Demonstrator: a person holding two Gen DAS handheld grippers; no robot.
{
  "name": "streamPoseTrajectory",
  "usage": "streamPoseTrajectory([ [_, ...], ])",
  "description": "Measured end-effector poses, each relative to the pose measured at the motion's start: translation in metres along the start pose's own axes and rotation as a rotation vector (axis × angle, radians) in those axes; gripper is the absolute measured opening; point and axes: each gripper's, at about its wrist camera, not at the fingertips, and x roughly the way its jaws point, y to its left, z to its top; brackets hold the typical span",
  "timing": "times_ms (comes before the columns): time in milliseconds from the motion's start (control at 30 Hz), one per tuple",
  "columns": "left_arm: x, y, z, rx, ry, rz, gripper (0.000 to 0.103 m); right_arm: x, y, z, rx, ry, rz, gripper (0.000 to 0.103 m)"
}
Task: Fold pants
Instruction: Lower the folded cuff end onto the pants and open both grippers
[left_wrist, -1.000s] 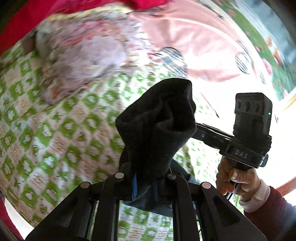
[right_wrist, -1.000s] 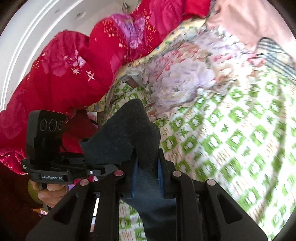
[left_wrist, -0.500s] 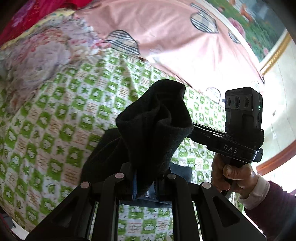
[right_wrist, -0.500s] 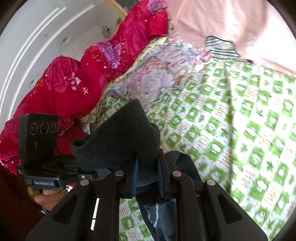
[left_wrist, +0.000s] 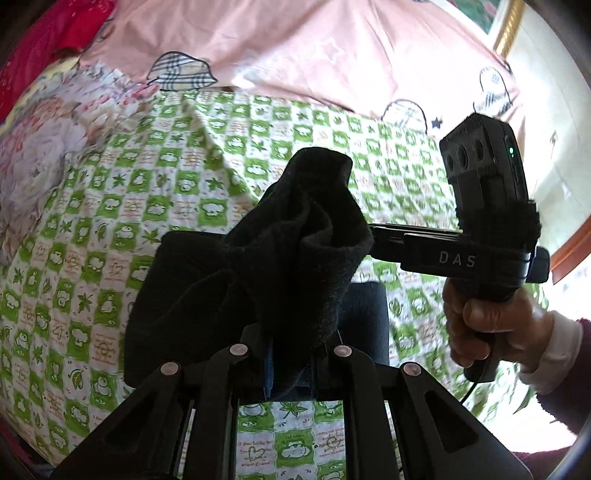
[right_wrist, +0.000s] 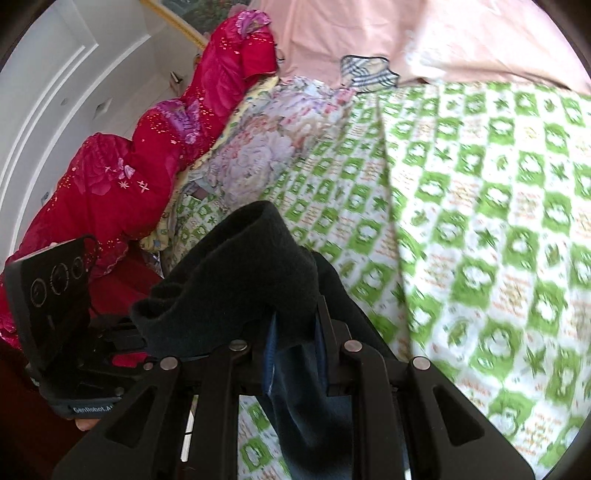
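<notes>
While both grippers pinch cloth: dark pants (left_wrist: 258, 266), fold unfinished.
Left gripper (left_wrist: 290, 363) and right gripper (right_wrist: 293, 354) clamp bunched edges; pants lifted over green checked sheet (left_wrist: 110, 206), part draped; pink quilt (left_wrist: 314, 48) beyond. Laying flat remains.

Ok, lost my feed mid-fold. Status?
Left gripper and right gripper both shut on dark pants. Pants held above green checked bedspread. Nothing in the way.

One pair of dark pants (left_wrist: 295, 254). Two grippers, left (left_wrist: 290, 363) and right (right_wrist: 295, 354). One green checked sheet (right_wrist: 480, 221), one pink sheet (left_wrist: 314, 48), one floral quilt (right_wrist: 258, 155), one red blanket (right_wrist: 155, 147).
</notes>
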Motion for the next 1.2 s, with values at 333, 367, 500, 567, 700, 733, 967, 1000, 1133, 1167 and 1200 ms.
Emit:
streamPoseTrajectory([
  [333, 0.021, -0.040, -0.023, 0.134, 0.021, 0.072, 0.012, -0.009, -0.018, -0.022, 0.033, 0.019, -0.034, 0.020],
  [367, 0.022, -0.043, -0.025, 0.142, 0.021, 0.076, 0.012, -0.010, -0.018, -0.023, 0.034, 0.019, -0.036, 0.020],
  [500, 0.026, -0.049, -0.029, 0.164, 0.027, 0.087, 0.013, -0.014, -0.023, -0.029, 0.040, 0.028, -0.052, 0.020],
  [567, 0.028, -0.051, -0.031, 0.167, 0.028, 0.089, 0.013, -0.015, -0.025, -0.032, 0.043, 0.035, -0.066, 0.020],
  [700, 0.036, -0.053, -0.036, 0.176, 0.043, 0.082, 0.017, -0.019, -0.034, -0.041, 0.076, 0.045, -0.110, 0.019],
  [733, 0.037, -0.054, -0.036, 0.177, 0.048, 0.080, 0.018, -0.021, -0.037, -0.045, 0.090, 0.047, -0.116, 0.019],
  [967, 0.040, -0.063, -0.042, 0.191, 0.078, 0.047, 0.032, -0.049, -0.045, -0.059, 0.165, 0.009, -0.214, 0.027],
  [1000, 0.039, -0.065, -0.042, 0.192, 0.083, 0.037, 0.037, -0.054, -0.047, -0.061, 0.179, 0.000, -0.225, 0.035],
  [1133, 0.035, -0.074, -0.046, 0.208, 0.102, -0.025, 0.047, -0.074, -0.052, -0.071, 0.253, -0.047, -0.269, 0.053],
  [1167, 0.034, -0.076, -0.047, 0.217, 0.105, -0.035, 0.048, -0.078, -0.053, -0.073, 0.268, -0.057, -0.276, 0.056],
  [1200, 0.034, -0.077, -0.047, 0.218, 0.112, -0.044, 0.049, -0.082, -0.054, -0.075, 0.288, -0.069, -0.279, 0.061],
])
